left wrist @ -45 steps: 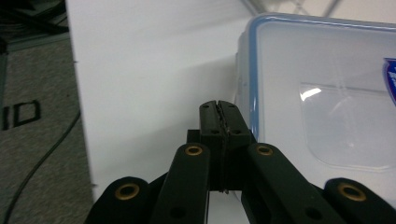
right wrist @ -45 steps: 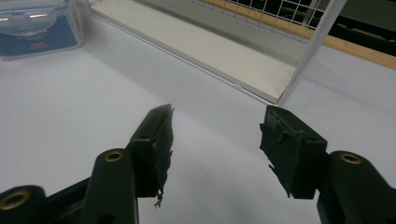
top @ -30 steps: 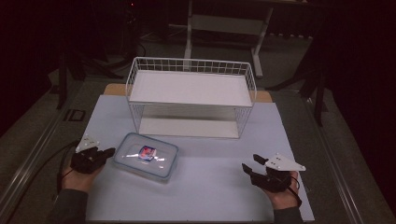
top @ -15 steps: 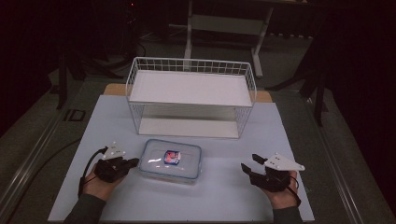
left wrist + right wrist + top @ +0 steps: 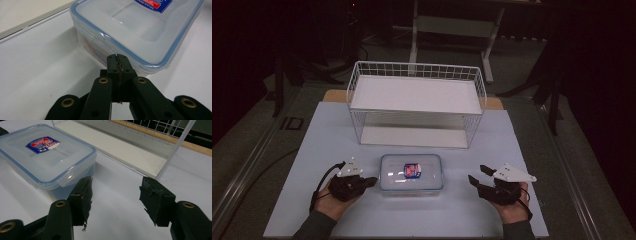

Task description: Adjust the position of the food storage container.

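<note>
The white tabletop (image 5: 302,150) carries a white wire-mesh two-tier rack (image 5: 417,102) at its far middle, standing apart from everything nearer. In front of the rack lies a clear rectangular plastic container with a blue-rimmed lid and a red-and-blue label (image 5: 411,173), flat on the tabletop near the front centre. The left gripper (image 5: 373,181) sits at the container's left side, its jaws pressed together with nothing between them, the tips just at the container's near corner under the lid rim in the left gripper view (image 5: 117,60). The right gripper (image 5: 477,175) rests well to the container's right, jaws spread wide and empty, with bare tabletop between. Open surface remains on both flanks and along the front edge. Since the earlier frames, the container and left gripper have shifted rightward toward the centre; the right gripper has stayed put.
</note>
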